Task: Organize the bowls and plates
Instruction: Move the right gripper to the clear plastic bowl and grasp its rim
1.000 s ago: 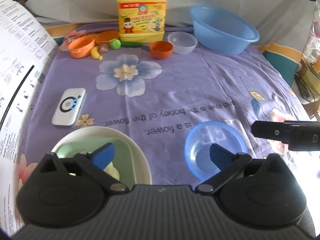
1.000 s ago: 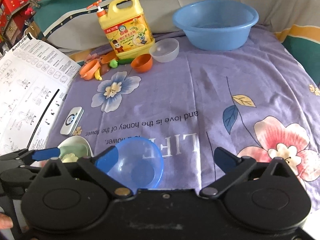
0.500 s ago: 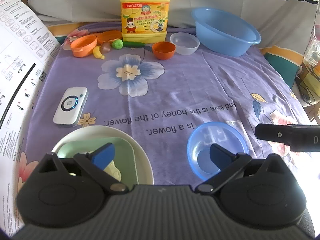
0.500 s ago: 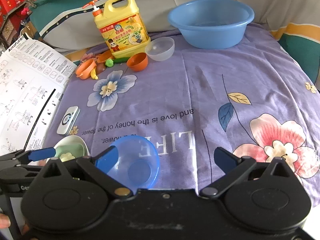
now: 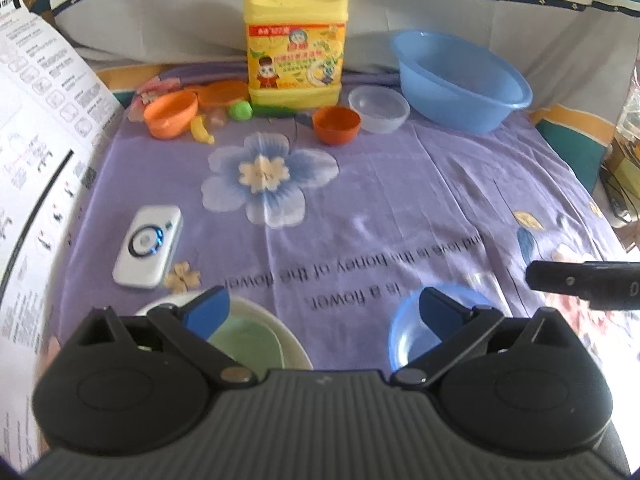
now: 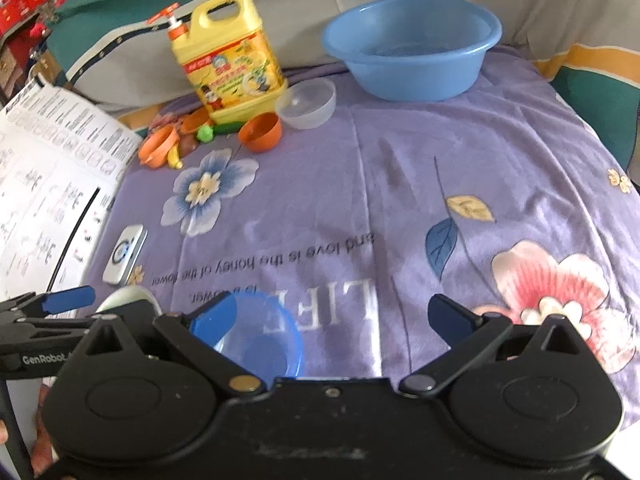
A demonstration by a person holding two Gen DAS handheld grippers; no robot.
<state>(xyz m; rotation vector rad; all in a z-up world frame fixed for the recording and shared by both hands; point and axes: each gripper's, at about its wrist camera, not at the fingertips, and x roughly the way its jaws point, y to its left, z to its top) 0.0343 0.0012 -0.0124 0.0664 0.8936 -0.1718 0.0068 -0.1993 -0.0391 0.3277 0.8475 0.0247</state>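
A white bowl (image 5: 294,344) with a pale green plate (image 5: 248,340) inside it sits just below my left gripper (image 5: 324,308), which is open and holds nothing. To its right lies a small clear blue bowl (image 5: 404,332). In the right wrist view the same blue bowl (image 6: 268,340) lies under the left finger of my open right gripper (image 6: 332,316), and the white bowl's rim (image 6: 124,296) peeks out at the left. At the back stand an orange bowl (image 5: 336,124), a clear bowl (image 5: 378,110) and a big blue basin (image 5: 460,80).
A yellow detergent jug (image 5: 296,44) stands at the back beside orange dishes (image 5: 172,114) and toy fruit. A white device (image 5: 148,246) lies at the left on the purple flowered cloth (image 5: 380,200). A printed paper sheet (image 5: 36,152) rises along the left edge.
Both grippers have drawn back and lifted a little, so the white bowl and the small blue bowl sit lower in view. Nothing was grasped and the fingers stay apart.
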